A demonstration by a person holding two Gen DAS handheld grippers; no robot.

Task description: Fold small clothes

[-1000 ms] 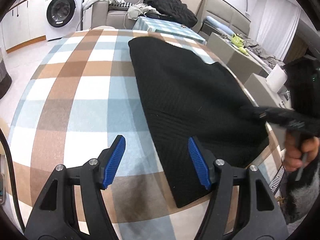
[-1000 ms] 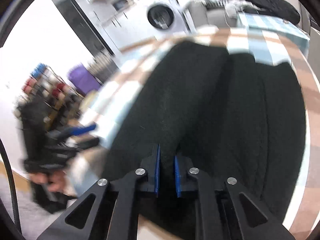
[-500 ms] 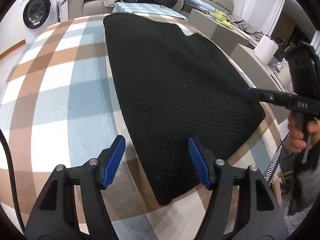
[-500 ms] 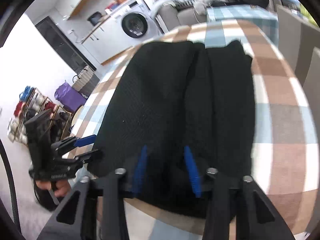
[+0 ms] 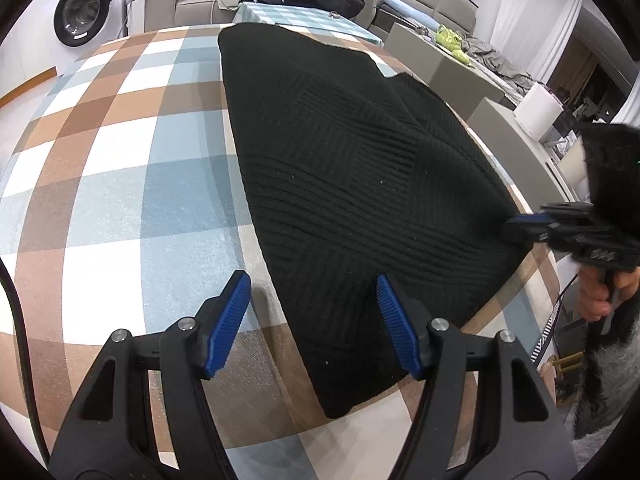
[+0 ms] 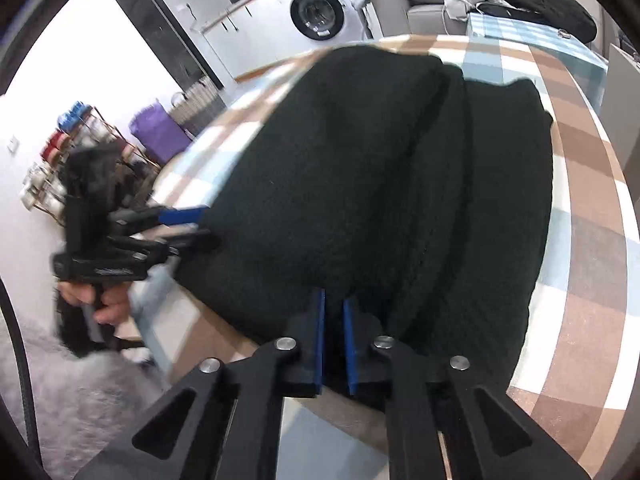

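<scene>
The black knit garment [image 5: 360,184] lies spread flat on the checked counter [image 5: 120,168], its near hem close to the counter's front edge. It looks soft and fairly thick, a ribbed knit that should drape and sag rather than keep its shape, so a pinch at a hem corner or along an edge would likely serve better than one in the middle of the cloth. On the left, the left claw [image 5: 316,320] hangs released over the garment's near left edge, its blue pads standing well apart with nothing pressed between them; one pad is over the bare counter, the other over the knit. On the right, the right claw [image 6: 333,340] has just been closing and now pinches the near hem of the garment, with the cloth gathered into ridges running away from the grip.
</scene>
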